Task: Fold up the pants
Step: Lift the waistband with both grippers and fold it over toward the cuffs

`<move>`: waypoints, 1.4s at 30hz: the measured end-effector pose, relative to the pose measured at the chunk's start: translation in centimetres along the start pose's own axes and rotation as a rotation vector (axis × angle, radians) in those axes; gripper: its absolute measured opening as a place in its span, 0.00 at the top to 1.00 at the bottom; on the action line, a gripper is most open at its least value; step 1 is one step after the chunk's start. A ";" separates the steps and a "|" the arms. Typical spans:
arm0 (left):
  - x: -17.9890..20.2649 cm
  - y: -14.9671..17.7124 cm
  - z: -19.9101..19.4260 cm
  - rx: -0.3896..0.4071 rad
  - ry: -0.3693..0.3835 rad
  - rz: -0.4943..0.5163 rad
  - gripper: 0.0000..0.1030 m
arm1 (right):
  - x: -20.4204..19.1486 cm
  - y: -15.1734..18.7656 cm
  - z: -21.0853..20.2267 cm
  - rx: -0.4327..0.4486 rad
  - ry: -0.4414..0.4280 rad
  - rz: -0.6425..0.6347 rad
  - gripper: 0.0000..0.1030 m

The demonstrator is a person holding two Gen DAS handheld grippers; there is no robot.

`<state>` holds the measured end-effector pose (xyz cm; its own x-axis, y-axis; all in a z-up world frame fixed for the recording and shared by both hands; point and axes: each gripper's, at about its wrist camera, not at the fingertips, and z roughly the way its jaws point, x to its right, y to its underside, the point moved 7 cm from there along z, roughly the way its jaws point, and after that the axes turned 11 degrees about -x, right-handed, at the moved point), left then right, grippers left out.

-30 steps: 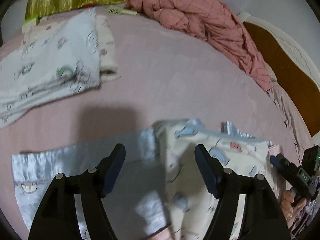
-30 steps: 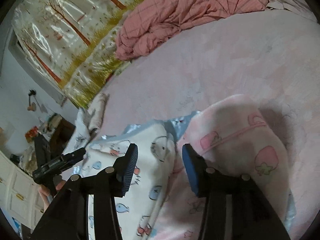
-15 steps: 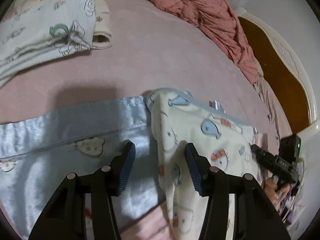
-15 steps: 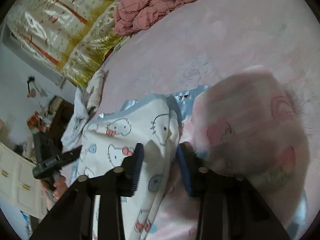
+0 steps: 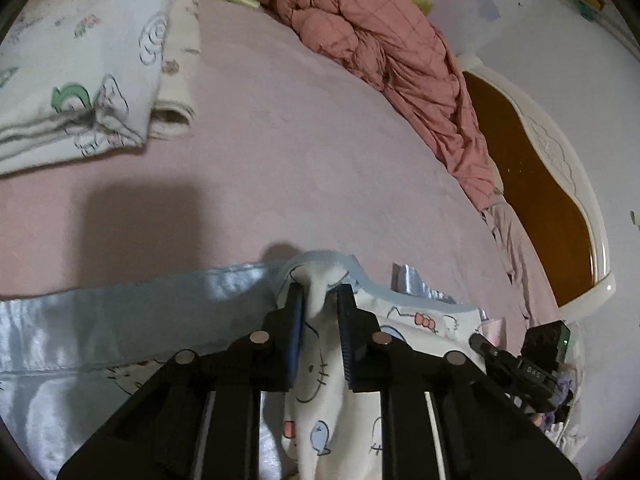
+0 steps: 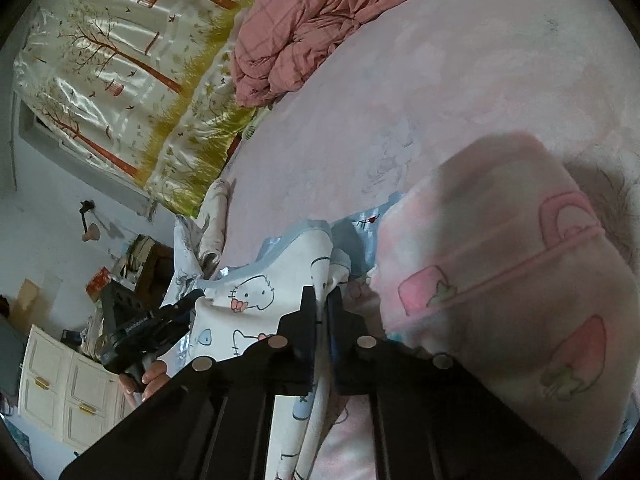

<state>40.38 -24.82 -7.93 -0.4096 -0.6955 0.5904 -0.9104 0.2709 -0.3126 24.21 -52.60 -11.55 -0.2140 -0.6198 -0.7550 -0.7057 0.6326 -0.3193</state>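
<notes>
White pants point(image 5: 320, 368) with a cat print and pale blue satin trim lie on the pink bed sheet point(image 5: 300, 140). In the left wrist view my left gripper point(image 5: 320, 300) is closing its jaws, and a bunched fold of the pants' upper edge is pinched between its pads. In the right wrist view my right gripper point(image 6: 322, 300) is shut on another part of the same pants point(image 6: 256, 292), a thin fold running between its pads. The other gripper shows at the edge of each view, a hand under it.
A stack of folded light garments point(image 5: 80, 80) lies at the far left. A rumpled pink quilt point(image 5: 380, 40) lies along the headboard point(image 5: 532, 184). A pink strawberry-print cloth point(image 6: 500, 300) lies right beside the pants. A tree-print cover point(image 6: 120, 60) and white cabinet point(image 6: 60, 392) lie beyond.
Both grippers came down onto the pants and closed from wide open. Each now pinches a fold of the white fabric that earlier lay flat between its fingers.
</notes>
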 end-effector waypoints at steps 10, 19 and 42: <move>-0.1 -0.4 1.1 -0.004 0.027 -0.034 0.89 | 0.2 0.5 0.8 -0.053 0.047 -0.012 0.95; 3.0 -1.1 -2.6 0.141 0.078 0.069 0.99 | -3.8 0.8 -1.6 0.062 0.000 -0.197 0.98; 6.2 14.5 -8.9 0.005 0.070 0.355 0.99 | -5.6 15.0 -8.5 -0.041 0.126 -0.436 0.98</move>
<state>24.15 -19.29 -2.13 -0.7031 -0.5116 0.4938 -0.7107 0.4837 -0.5109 9.11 -43.60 -7.23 0.0304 -0.8777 -0.4782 -0.7738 0.2822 -0.5671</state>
